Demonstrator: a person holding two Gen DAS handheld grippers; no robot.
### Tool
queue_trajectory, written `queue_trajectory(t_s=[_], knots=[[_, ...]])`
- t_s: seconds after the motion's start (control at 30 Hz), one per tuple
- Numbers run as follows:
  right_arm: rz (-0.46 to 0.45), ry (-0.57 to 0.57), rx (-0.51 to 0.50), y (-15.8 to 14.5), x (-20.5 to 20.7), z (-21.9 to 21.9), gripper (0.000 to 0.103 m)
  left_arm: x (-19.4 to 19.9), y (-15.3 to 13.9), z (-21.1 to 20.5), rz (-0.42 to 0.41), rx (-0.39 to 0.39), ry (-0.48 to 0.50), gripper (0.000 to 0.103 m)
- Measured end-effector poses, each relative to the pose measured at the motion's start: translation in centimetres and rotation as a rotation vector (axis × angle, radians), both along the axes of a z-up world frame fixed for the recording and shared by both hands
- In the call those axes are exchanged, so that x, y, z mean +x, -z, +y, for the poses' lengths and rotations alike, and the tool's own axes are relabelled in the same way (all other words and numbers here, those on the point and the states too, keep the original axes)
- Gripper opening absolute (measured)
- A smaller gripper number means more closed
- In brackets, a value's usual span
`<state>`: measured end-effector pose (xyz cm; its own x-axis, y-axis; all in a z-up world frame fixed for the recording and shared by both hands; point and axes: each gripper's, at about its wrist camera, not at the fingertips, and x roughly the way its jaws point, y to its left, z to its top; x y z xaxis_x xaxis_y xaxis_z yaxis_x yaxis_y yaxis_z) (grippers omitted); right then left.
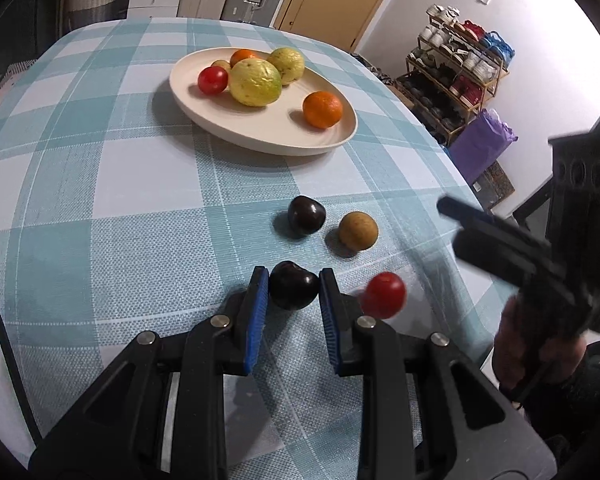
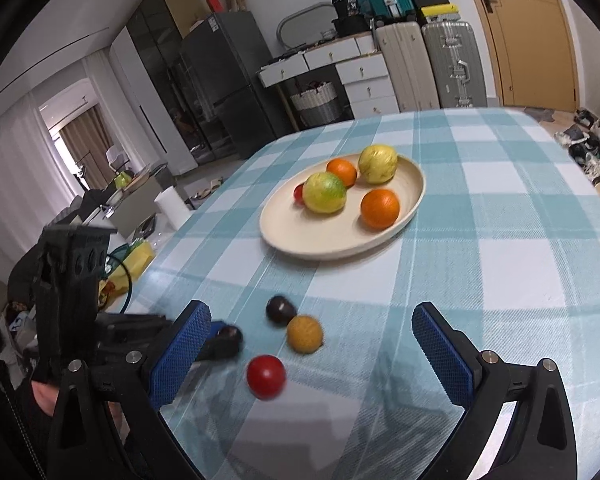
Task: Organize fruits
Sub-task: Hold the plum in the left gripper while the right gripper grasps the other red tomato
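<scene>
Left hand-held gripper clamps a dark plum on the tablecloth.

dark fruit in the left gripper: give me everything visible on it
The dark fruit is small, round, near-black maroon with a glossy skin and a dimple on top; no stem shows. It sits between the blue pads of the left gripper, which is shut on it, one pad on each side. Whether it touches the checked tablecloth cannot be told. A red tomato lies apart to its right. In the right wrist view it is blurred.
</scene>
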<state>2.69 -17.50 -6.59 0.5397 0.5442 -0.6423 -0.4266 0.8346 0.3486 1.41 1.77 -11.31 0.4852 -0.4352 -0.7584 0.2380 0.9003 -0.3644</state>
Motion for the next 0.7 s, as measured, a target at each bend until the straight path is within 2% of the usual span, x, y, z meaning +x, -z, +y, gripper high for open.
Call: queue_trajectory(t_s=[0.17,0.37,0.6,0.7], knots=[[0.041,-0.029,0.008,0.9,-2.3,0.8,0.103,-0.1,-0.2,0.8,-0.010,-0.014,-0.020,0.023],[0.077,-0.066,-0.057,3.3,-5.1,2.1,0.103,-0.1,-0.5,1.6,-0.018,-0.017,-0.039,0.023],[0.049,-0.037,-0.060,3.1,-4.7,2.2,0.102,-0.6,-1.0,2.7,-0.030,-0.021,-0.065,0.023],[0.050,-0.042,-0.056,3.1,-4.0,2.7,0.099,-0.8,-1.2,3.1,-0.032,-0.022,-0.078,0.023]])
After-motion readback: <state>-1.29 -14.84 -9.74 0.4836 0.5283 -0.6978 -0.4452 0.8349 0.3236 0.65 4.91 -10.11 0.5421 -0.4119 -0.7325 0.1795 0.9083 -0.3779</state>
